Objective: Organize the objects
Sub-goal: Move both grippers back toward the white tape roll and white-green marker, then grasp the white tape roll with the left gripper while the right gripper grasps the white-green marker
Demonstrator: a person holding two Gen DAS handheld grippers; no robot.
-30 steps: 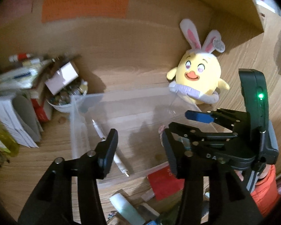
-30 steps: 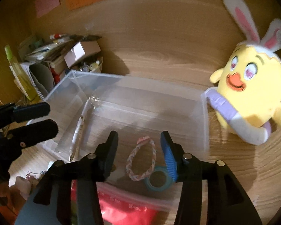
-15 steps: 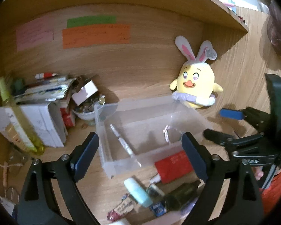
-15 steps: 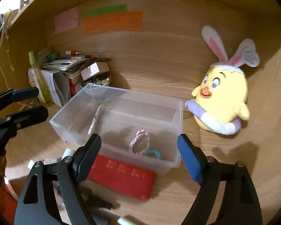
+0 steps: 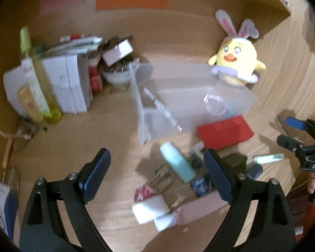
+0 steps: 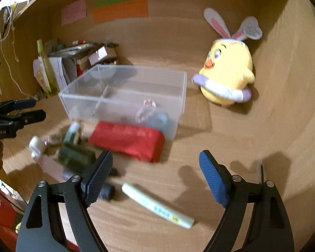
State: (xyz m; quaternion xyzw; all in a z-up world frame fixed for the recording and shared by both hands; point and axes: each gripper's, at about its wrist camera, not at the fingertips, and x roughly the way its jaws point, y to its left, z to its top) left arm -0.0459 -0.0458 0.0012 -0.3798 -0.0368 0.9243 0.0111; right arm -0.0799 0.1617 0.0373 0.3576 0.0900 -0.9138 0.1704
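Right wrist view: we see bare table (image 6: 231,138) right of the clear box (image 6: 124,92), whose near wall touches the red pouch (image 6: 126,139). Both hand-held grippers, right (image 6: 155,176) and left (image 5: 157,172), gape empty. "DAS" is readable on the right one.

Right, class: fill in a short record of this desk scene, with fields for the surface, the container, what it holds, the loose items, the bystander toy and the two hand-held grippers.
surface: wooden desk
container: clear plastic bin
in bin: pen, braided bracelet, blue tape roll
loose in front: red pouch, pale green marker
bystander: yellow chick plush
left hand-held gripper: open, empty
right hand-held gripper: open, empty
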